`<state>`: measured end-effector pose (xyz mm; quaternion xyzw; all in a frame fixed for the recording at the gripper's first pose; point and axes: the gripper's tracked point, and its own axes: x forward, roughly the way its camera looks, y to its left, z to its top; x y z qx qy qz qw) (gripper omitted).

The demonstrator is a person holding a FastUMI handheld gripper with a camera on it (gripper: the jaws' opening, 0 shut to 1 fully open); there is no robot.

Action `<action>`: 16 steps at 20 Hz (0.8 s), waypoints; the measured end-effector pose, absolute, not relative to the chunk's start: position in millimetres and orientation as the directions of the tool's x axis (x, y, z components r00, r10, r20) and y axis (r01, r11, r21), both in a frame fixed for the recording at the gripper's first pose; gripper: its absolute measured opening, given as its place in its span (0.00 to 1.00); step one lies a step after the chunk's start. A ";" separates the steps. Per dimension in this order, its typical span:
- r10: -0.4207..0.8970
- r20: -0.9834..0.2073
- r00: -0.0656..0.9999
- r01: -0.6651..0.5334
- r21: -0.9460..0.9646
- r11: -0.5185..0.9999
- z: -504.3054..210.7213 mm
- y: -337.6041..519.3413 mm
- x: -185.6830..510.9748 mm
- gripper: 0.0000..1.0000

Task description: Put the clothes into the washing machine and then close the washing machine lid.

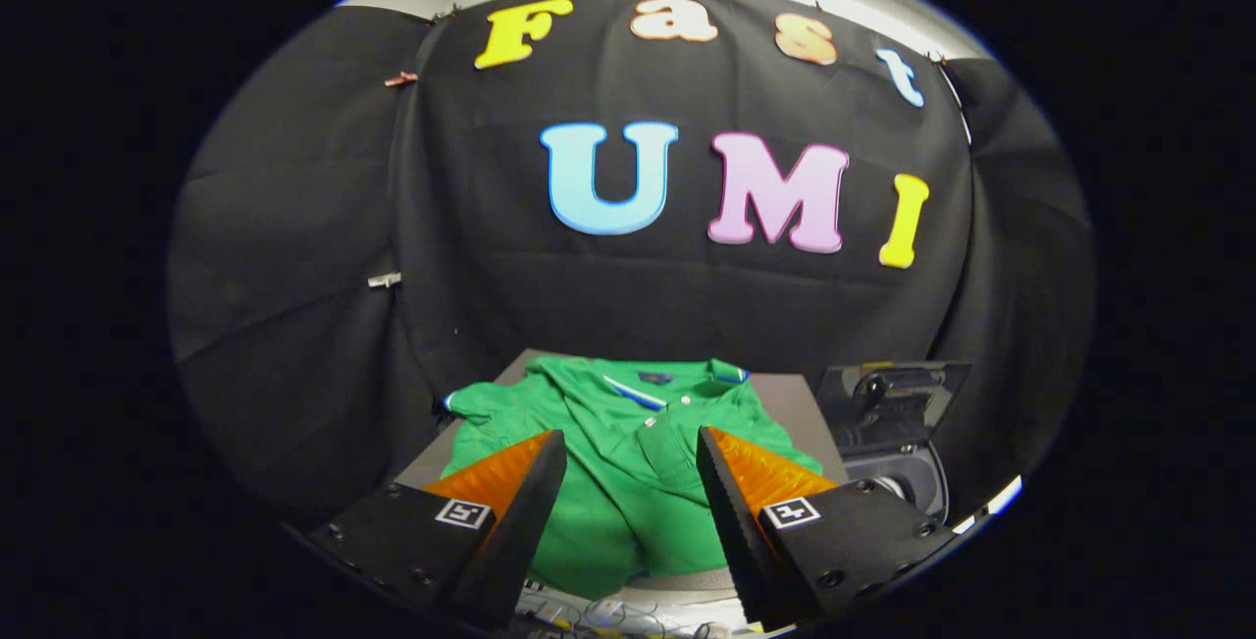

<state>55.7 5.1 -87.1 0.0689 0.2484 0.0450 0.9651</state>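
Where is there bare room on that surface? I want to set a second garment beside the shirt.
The green shirt covers most of the grey table. Bare strips remain between the shirt and the washing machine, and by its other sleeve. The open gripper hovers over the shirt's middle.

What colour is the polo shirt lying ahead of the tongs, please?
Green, with a dark collar lining; the gripper view shows the polo shirt best.

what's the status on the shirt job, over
Gripper open, fingers apart above the green shirt, not touching it. Shirt spread flat on the table. Washing machine beside it, lid up. Nothing in the way.
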 end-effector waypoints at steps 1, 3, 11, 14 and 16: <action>0.122 -0.499 0.858 -0.045 0.164 0.986 -94.0 5.4 61.9 0.85; 0.112 -0.537 0.836 -0.030 0.159 0.987 -104.0 0.8 77.7 0.85; 0.149 -0.753 0.641 -0.112 0.101 0.989 -193.2 6.6 96.7 0.84; 0.154 -0.648 0.746 -0.073 0.150 0.986 -201.2 3.3 114.8 0.86; 0.166 -0.612 0.773 -0.105 0.136 0.985 -197.7 2.3 115.8 0.86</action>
